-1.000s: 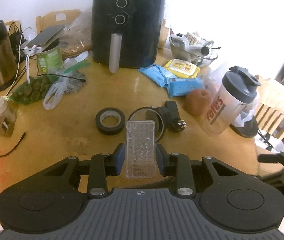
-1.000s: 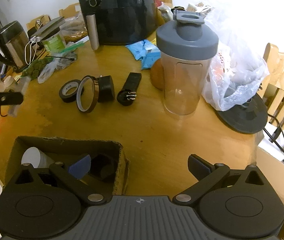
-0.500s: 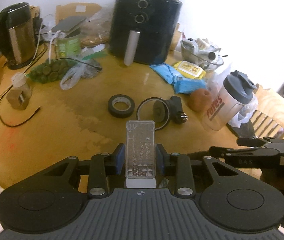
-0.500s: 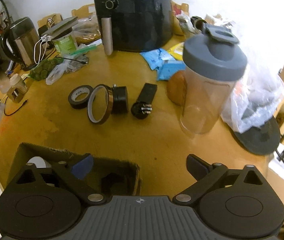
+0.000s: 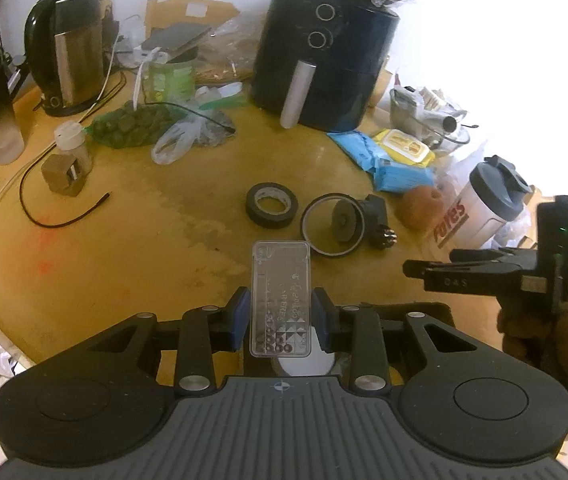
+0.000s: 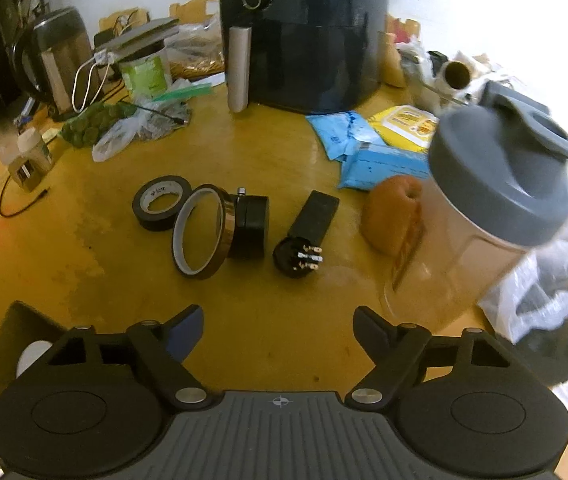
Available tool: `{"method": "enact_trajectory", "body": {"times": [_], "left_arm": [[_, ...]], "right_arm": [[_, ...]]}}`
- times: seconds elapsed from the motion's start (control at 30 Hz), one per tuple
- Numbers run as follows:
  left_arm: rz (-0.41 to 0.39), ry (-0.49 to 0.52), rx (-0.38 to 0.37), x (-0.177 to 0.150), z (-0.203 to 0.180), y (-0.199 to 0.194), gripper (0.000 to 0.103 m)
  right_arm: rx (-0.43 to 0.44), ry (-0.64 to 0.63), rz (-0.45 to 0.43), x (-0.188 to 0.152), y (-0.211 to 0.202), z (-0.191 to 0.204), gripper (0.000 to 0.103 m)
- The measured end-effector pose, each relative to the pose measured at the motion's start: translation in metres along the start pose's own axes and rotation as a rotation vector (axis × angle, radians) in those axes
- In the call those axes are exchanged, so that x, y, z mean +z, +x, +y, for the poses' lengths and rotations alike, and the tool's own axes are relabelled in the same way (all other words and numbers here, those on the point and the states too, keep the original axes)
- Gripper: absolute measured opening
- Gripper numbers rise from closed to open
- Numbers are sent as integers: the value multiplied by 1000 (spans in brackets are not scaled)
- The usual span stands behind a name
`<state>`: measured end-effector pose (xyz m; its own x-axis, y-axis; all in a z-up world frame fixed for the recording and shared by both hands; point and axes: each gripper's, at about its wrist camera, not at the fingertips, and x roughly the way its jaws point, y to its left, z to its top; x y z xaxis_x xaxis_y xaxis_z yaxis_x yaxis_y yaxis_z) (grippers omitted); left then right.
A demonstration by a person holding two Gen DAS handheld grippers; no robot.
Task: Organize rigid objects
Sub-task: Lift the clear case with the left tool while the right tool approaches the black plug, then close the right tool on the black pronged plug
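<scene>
My left gripper [image 5: 281,314] is shut on a clear plastic case [image 5: 281,280] that stands upright between its blue pads, above a white round thing [image 5: 303,365]. My right gripper [image 6: 280,320] hovers over bare table with nothing between its jaws, which are closing; in the left wrist view the right gripper [image 5: 435,274] comes in from the right, held by a hand. Ahead lie a black tape roll [image 6: 162,202], an amber tape ring [image 6: 200,236] leaning on a black cylinder [image 6: 250,226], and a black plug adapter [image 6: 305,236]. A cardboard box [image 6: 8,332] sits at the lower left.
A grey-lidded shaker bottle [image 6: 483,216] stands close on the right beside a brown fruit [image 6: 391,212]. A black air fryer [image 6: 303,28], blue packets [image 6: 363,148], a kettle [image 5: 70,52], bagged items and cables crowd the back of the wooden table [image 6: 84,264].
The left gripper has drawn back with the case still in it. The right gripper has moved forward from the box towards the tape rolls, entered the left wrist view, and its jaws have narrowed.
</scene>
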<state>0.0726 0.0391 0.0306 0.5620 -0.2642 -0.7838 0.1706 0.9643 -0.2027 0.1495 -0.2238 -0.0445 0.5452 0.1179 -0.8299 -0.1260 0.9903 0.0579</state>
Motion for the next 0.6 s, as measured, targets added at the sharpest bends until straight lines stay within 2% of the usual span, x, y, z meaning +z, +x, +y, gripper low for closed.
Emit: {"method": "enact_trajectory", "body": {"times": [0.13, 0.2, 0.6], "left_arm": [[4, -20, 10, 0, 6, 1, 33], [3, -28, 15, 1, 9, 1, 33], [18, -69, 49, 1, 19, 4, 33]], "right_arm": [[-8, -46, 12, 8, 19, 2, 78], [-11, -57, 27, 13, 29, 2, 73], [-16, -107, 75, 30, 80, -4, 62]]}}
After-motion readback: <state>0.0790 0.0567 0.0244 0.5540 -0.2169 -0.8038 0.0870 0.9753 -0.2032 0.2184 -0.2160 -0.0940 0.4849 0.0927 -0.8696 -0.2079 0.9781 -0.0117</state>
